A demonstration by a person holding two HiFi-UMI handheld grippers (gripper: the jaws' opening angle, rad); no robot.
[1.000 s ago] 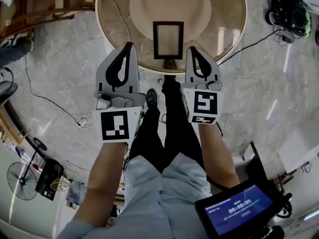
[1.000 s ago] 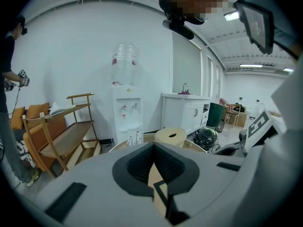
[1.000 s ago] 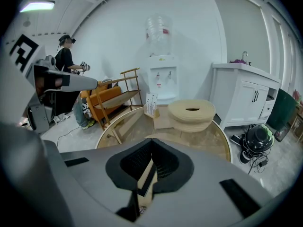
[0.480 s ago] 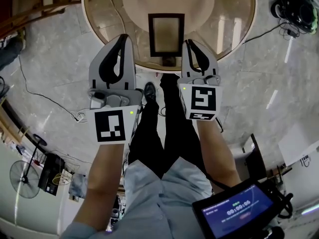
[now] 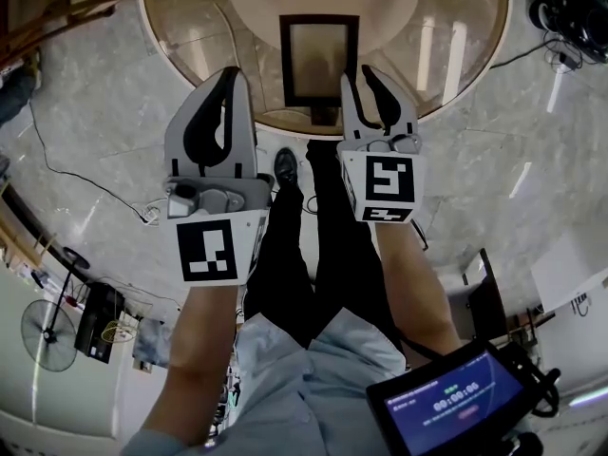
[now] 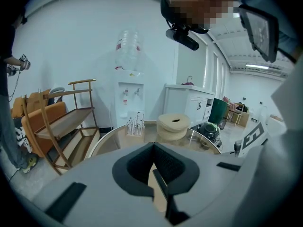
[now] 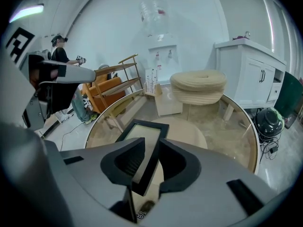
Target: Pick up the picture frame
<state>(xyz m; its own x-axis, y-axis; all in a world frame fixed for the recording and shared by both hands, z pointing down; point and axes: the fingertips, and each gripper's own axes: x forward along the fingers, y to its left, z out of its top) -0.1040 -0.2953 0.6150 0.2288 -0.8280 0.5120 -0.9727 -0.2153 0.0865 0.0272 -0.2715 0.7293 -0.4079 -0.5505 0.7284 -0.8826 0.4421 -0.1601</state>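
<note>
**Left.** Left tool [image 5: 239,72]: jaws together [image 6: 154,145], nothing gripped. Poised over the near rim of the round glass counter [image 5: 204,27], just to the left of the frame and apart from it. To share the lift, open first, then bring in square to the left-hand moulding. Otherwise hold clear, so as not to nudge the frame.

**Centre.** Frame [image 5: 319,60]: black moulding around a pale panel, on the counter close to its near edge, between the two tools. Flat or propped on a small stand, not clear from these views. Untouched by any pad as far as seen.

**Right.** Right tool [image 5: 358,76]: jaws just opened further and now apart [image 7: 149,143], with the right-hand edge of the frame [image 7: 140,135] showing in the gap and no pad pressing on it.

**Step in hand, as judged.** Approach for the grasp, lift not yet begun.
- Lower until the moulding sits deep between the pads, not merely at their tips.
- Keep the jaws parallel to that edge.
- Close on the moulding rather than on the panel.
- Lift straight up, without dragging across the glass [image 7: 227,126].
- Expect sag or swing from a one-edge hold, so grip near mid-length and raise slowly.
</note>
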